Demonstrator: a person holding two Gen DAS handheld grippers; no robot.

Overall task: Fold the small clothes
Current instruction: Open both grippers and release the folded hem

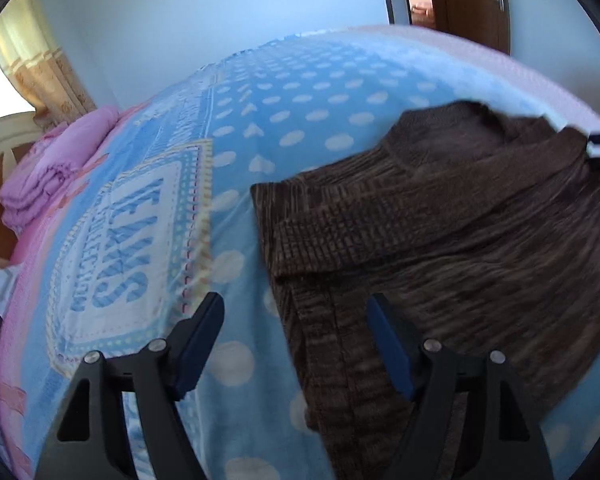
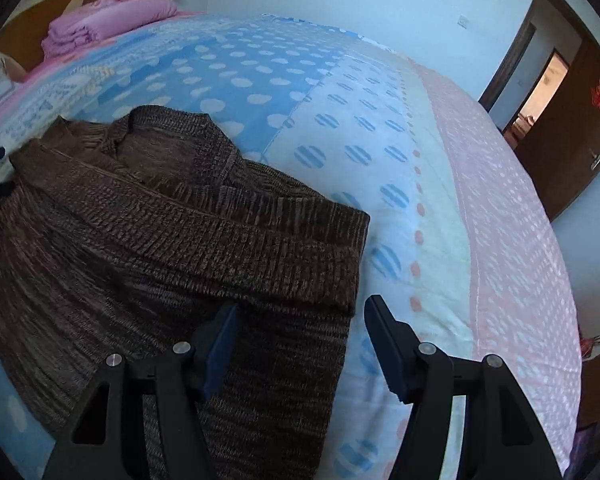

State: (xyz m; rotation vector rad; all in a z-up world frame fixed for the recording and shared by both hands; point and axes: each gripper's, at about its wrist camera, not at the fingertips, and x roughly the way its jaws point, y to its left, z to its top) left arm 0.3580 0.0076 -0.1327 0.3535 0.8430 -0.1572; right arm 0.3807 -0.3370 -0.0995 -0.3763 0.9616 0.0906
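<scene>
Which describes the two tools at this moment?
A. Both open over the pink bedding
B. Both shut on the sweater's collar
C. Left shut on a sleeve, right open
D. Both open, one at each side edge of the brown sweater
D: the left tool stands open across the left edge of the brown sweater, and the right tool stands open across its right edge, on the dotted blanket.
</scene>
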